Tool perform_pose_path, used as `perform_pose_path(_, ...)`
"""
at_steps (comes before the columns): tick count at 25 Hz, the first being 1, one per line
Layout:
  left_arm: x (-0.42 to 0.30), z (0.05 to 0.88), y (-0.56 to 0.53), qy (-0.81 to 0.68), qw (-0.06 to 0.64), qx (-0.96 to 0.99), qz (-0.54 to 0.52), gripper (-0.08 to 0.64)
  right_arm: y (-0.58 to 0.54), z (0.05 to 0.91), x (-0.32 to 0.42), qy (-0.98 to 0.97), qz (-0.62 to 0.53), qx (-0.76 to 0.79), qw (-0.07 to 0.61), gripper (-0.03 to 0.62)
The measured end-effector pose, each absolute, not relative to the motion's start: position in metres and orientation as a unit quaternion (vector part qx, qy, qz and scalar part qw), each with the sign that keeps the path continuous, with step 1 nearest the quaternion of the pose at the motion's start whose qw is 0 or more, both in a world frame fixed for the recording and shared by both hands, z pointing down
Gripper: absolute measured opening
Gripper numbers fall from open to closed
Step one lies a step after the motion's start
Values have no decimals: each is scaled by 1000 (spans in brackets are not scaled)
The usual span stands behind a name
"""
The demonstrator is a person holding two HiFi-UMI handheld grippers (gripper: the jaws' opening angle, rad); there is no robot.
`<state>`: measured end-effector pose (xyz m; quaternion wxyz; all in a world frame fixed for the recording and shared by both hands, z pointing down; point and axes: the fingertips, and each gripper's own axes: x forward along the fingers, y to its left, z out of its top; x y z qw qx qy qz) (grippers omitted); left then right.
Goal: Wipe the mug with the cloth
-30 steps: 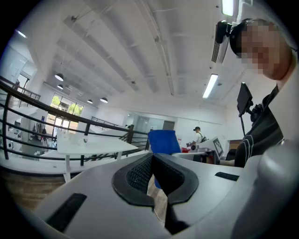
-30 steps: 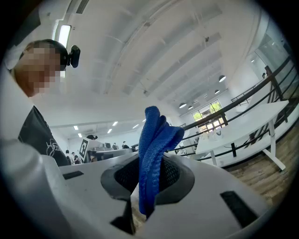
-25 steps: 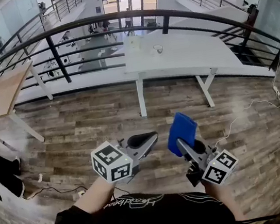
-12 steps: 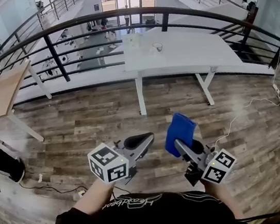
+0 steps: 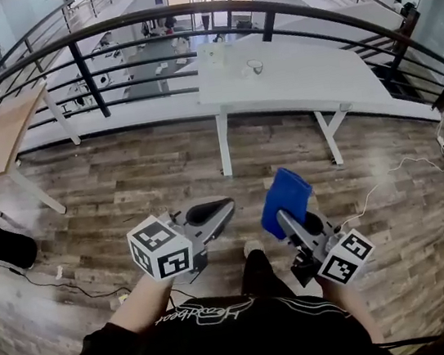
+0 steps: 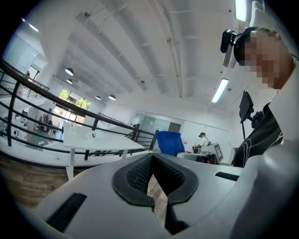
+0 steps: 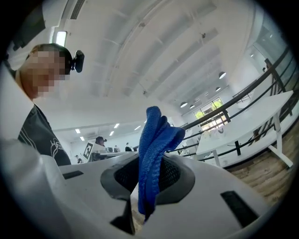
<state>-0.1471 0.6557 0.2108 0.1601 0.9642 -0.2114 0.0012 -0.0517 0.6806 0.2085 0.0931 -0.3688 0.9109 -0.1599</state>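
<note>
Two claws hang over the wooden floor [image 5: 124, 187]: left claw [image 5: 208, 212] closed and empty, right claw [image 5: 283, 220] clamping one blue cloth [image 5: 287, 189], one white surface [image 5: 299, 86] beyond.

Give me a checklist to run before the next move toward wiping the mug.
1. Cloth gripped: ok. The blue cloth is clamped in the shut right gripper.
2. Left gripper free: ok. The left gripper is shut on nothing.
3. Mug found: cannot tell. A small object on the white table is too small to identify.
4. Mug in reach: not ok. Both grippers hang over the wooden floor, short of that table.
</note>
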Motion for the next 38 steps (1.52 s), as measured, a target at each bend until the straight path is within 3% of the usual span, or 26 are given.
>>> perform_pose_path(7, -100, 249, 541, -217, 180, 959, 20, 6, 557, 242, -8, 909, -187, -354, 114, 61)
perform_pose_path(18, 16, 288, 239, -241, 216, 945, 45, 8, 249, 286, 108, 903, -248, -335, 109, 61)
perform_pose_path(38, -5, 339, -4, -240, 181, 946, 119, 8, 19, 327, 94, 851, -302, -409, 131, 61)
